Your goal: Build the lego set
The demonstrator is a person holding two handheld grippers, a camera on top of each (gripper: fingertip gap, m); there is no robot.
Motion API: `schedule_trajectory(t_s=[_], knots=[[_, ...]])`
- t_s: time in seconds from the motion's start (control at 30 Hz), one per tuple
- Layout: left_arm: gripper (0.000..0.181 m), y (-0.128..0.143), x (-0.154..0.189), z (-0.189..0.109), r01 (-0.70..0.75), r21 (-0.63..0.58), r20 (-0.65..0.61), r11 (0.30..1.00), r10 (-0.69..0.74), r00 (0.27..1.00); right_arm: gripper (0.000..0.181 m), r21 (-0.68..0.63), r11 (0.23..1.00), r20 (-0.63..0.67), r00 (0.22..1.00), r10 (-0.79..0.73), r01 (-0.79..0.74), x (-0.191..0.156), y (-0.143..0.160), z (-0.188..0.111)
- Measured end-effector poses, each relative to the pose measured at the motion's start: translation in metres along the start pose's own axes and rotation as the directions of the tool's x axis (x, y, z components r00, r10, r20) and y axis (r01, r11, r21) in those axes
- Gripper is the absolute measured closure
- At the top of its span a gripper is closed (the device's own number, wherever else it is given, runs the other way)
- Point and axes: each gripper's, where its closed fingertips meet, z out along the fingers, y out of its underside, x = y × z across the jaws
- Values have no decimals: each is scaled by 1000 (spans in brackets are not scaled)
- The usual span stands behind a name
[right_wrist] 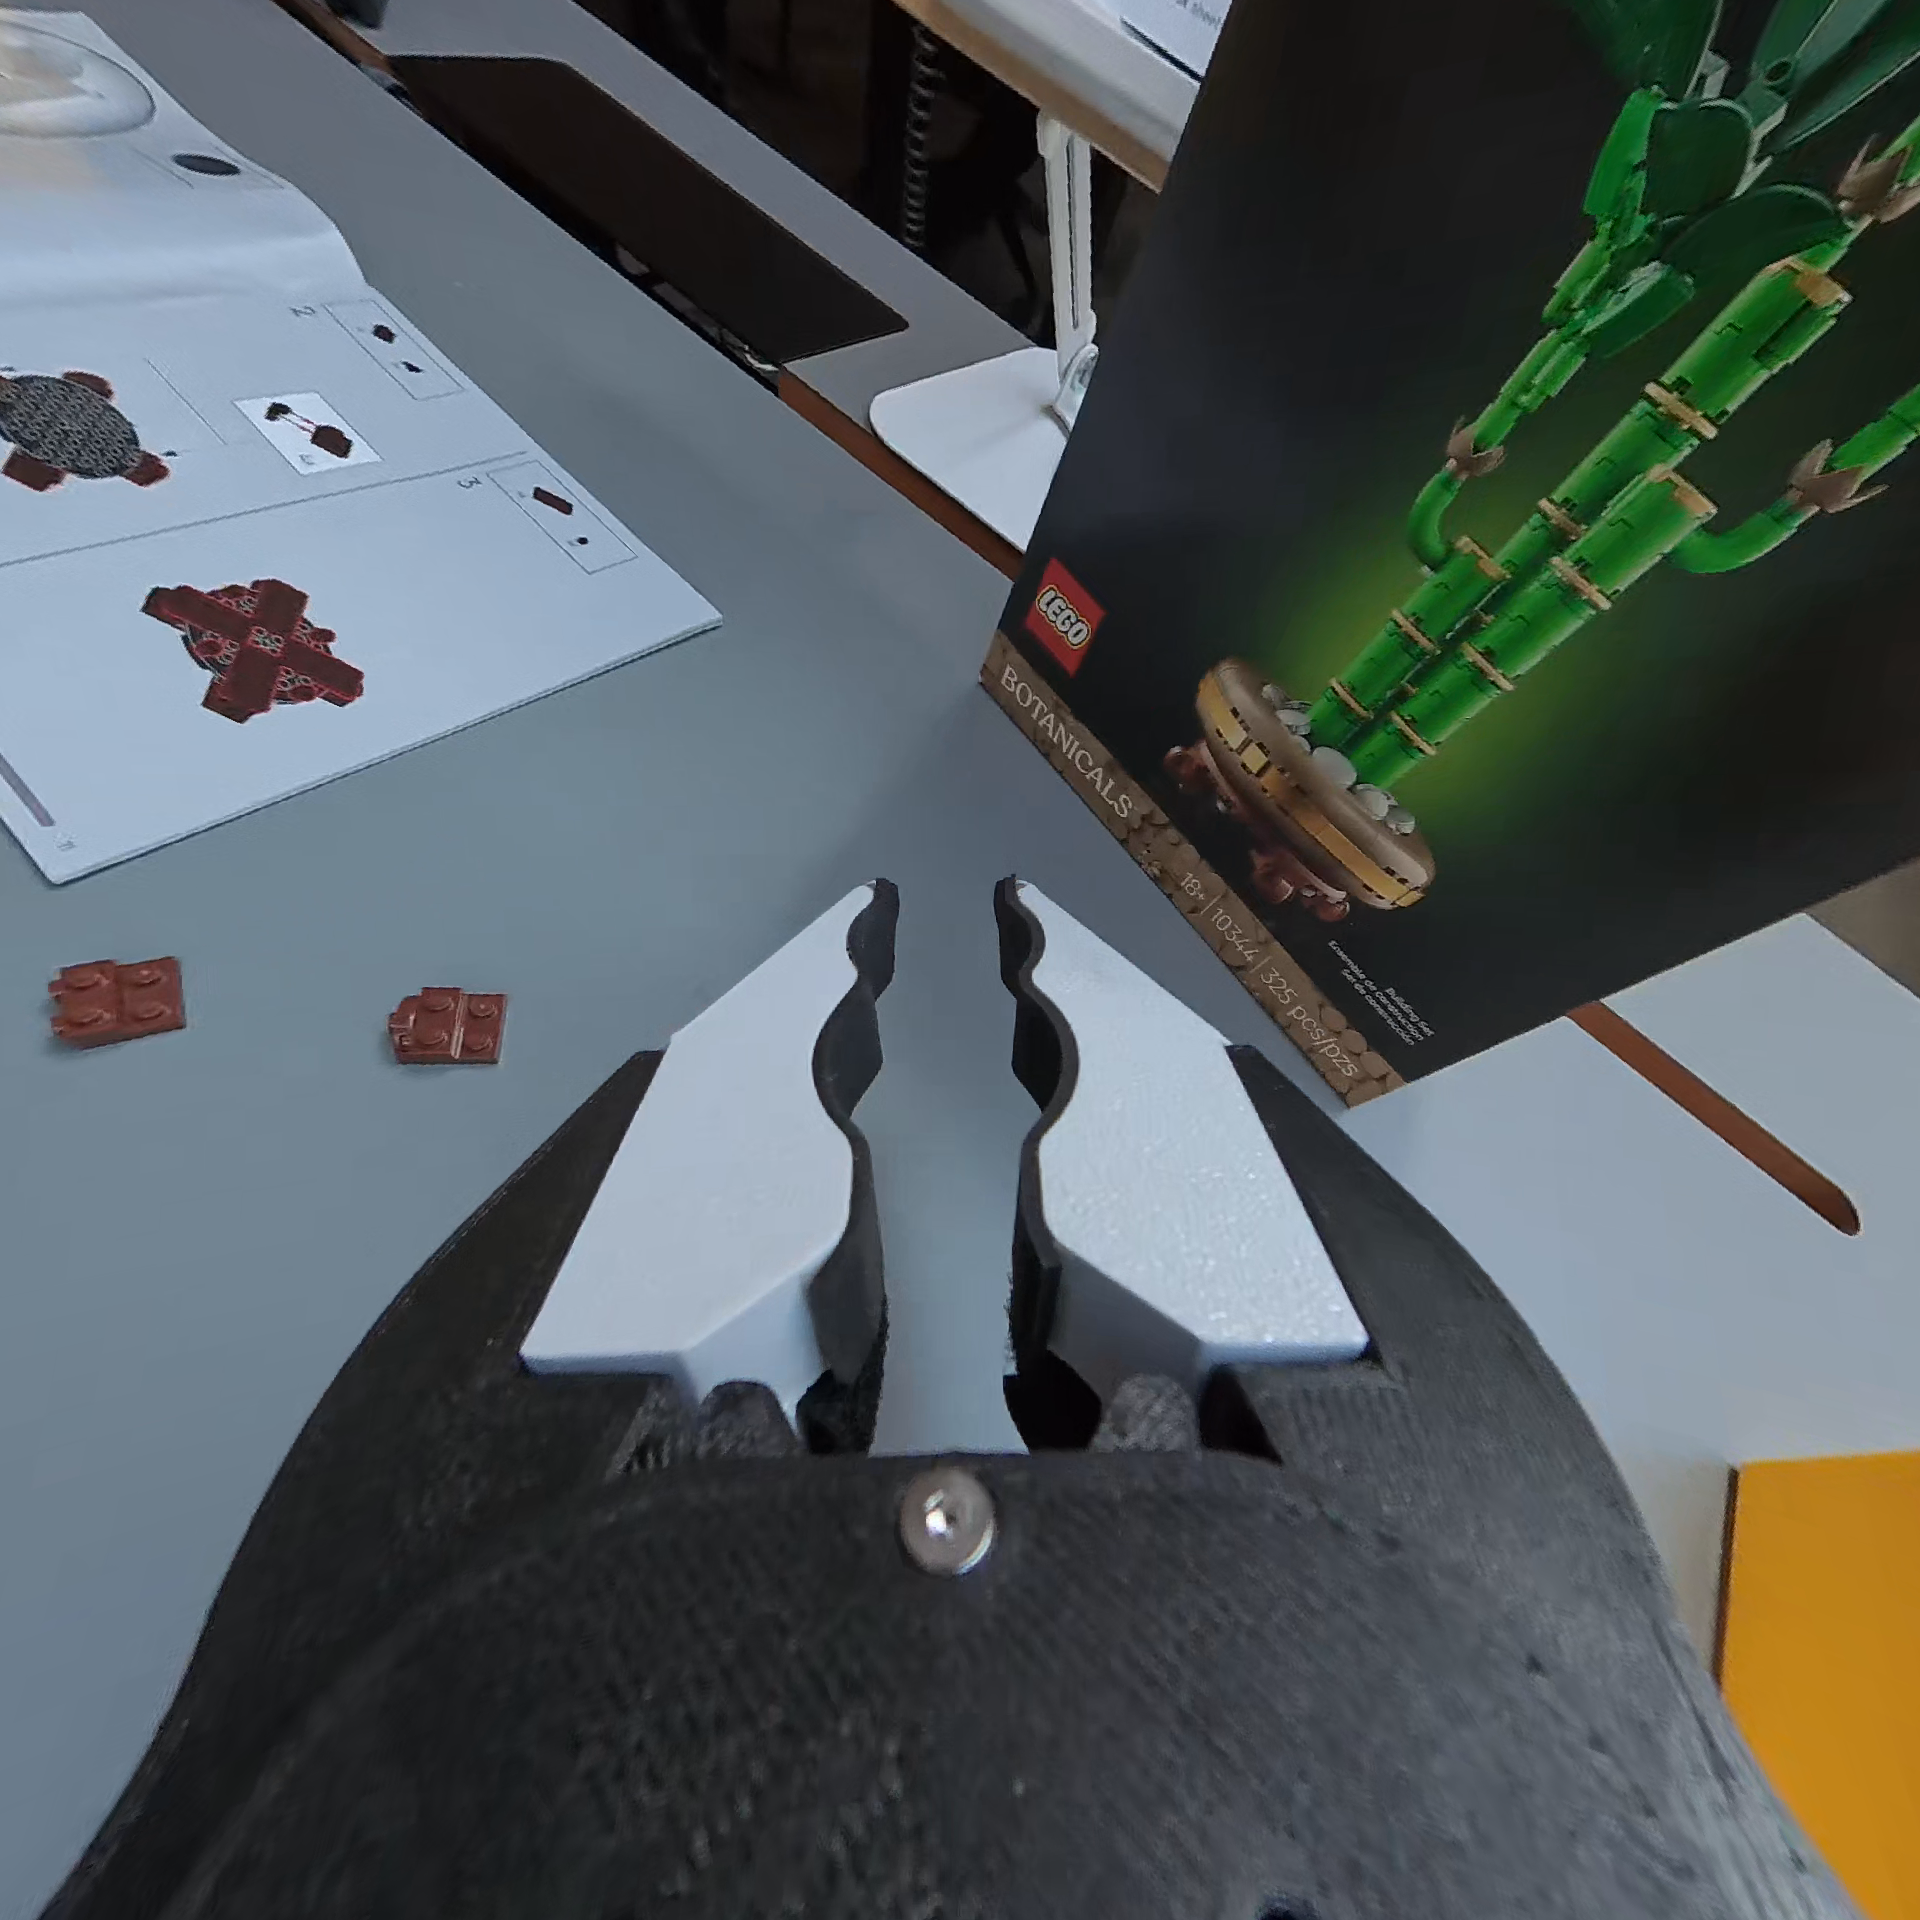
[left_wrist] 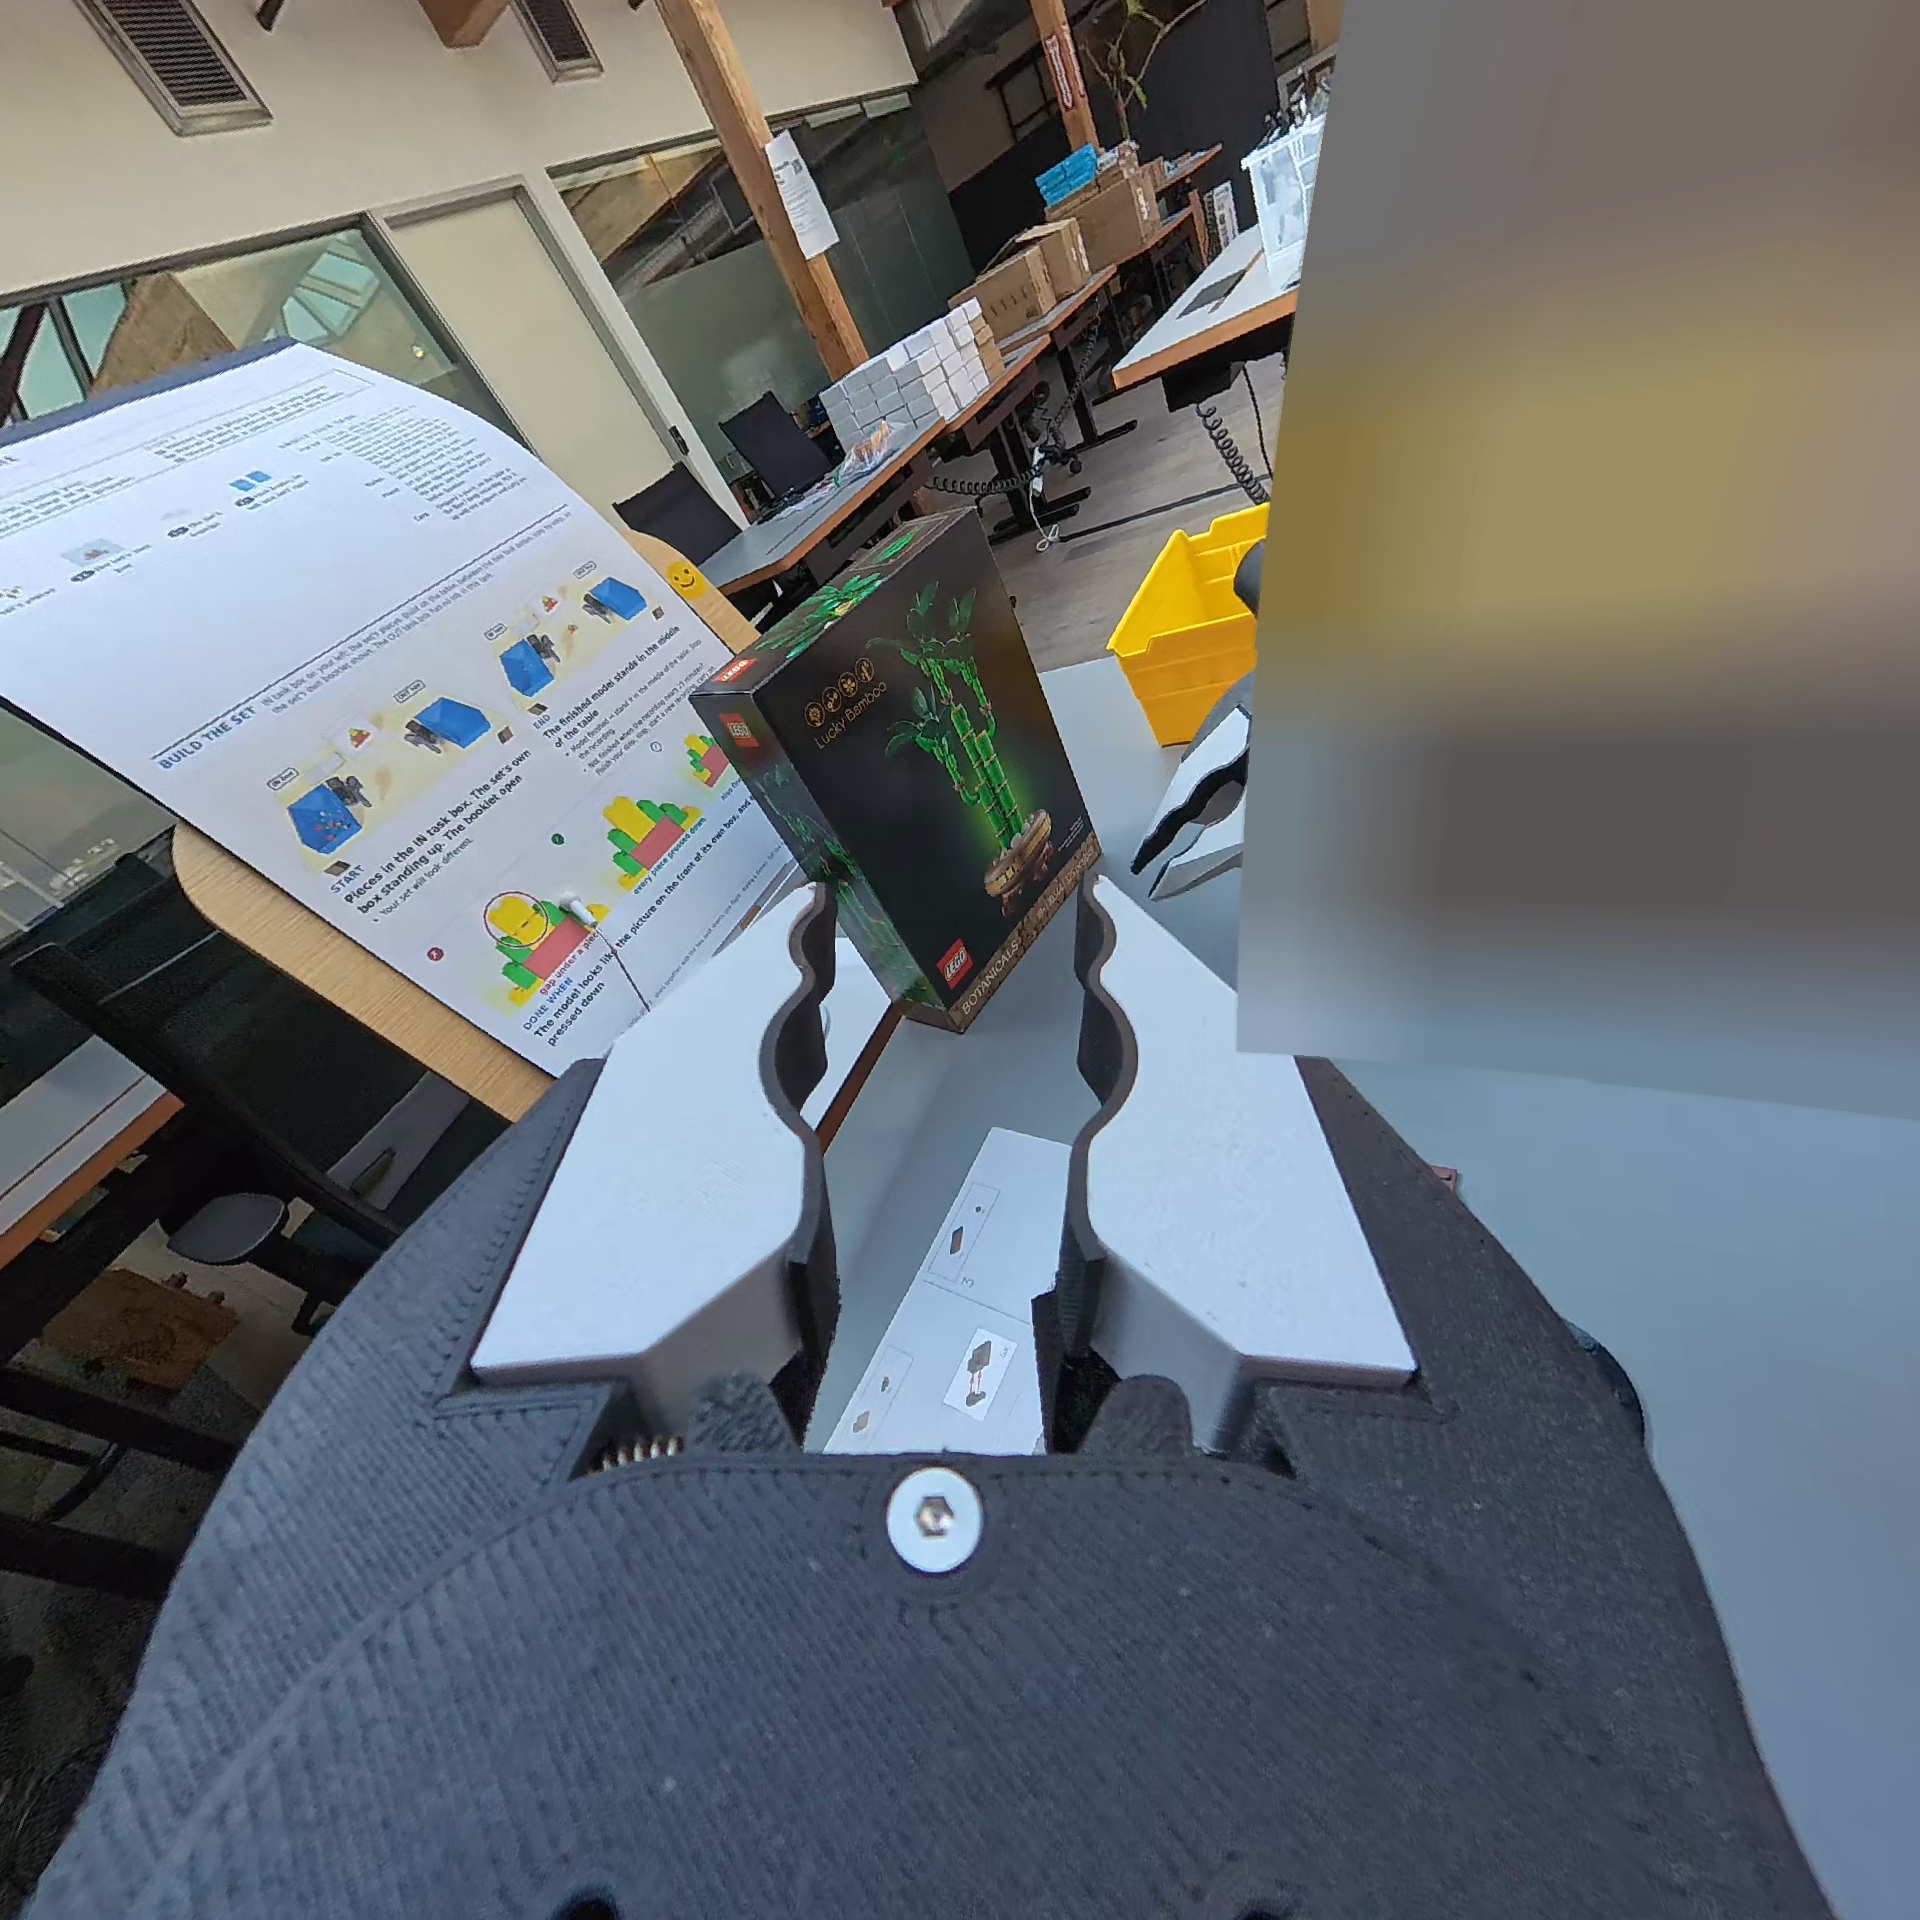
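The dark set box (left_wrist: pixel 914 769) with a green bamboo picture stands upright on the grey table (left_wrist: pixel 1558 1299); it also shows in the right wrist view (right_wrist: pixel 1455 520). My left gripper (left_wrist: pixel 951 904) is open and empty, held above the open instruction booklet (left_wrist: pixel 987 1278). My right gripper (right_wrist: pixel 943 888) is open and empty, low over the table (right_wrist: pixel 623 935) in front of the box. Two small reddish-brown pieces (right_wrist: pixel 117 1001) (right_wrist: pixel 450 1024) lie on the table to its left, below the booklet (right_wrist: pixel 312 499). The right gripper (left_wrist: pixel 1195 810) also shows in the left view.
A large printed task sheet (left_wrist: pixel 343 665) leans at the back left. A yellow bin (left_wrist: pixel 1190 623) stands at the back right; a yellow surface (right_wrist: pixel 1818 1683) shows beside my right gripper. A white stand base (right_wrist: pixel 987 436) sits behind the box. Desks with cardboard boxes (left_wrist: pixel 1049 270) fill the room behind. About 35 cm separates my left fingertips from my right.
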Motion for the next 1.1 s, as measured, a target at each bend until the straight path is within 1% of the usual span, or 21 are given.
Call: schedule_trajectory(t_s=[0.27, 1.1], knots=[[137, -1, -2, -3, -3, 1, 10, 1000, 3, 1000, 166, -42, 997, -32, 997, -65, 64, -1, 6, 3], [137, 1, -4, -4, -3, -13, 23, 1000, 3, 1000, 167, -35, 999, -68, 998, -4, 2, 10, 8, 3]])
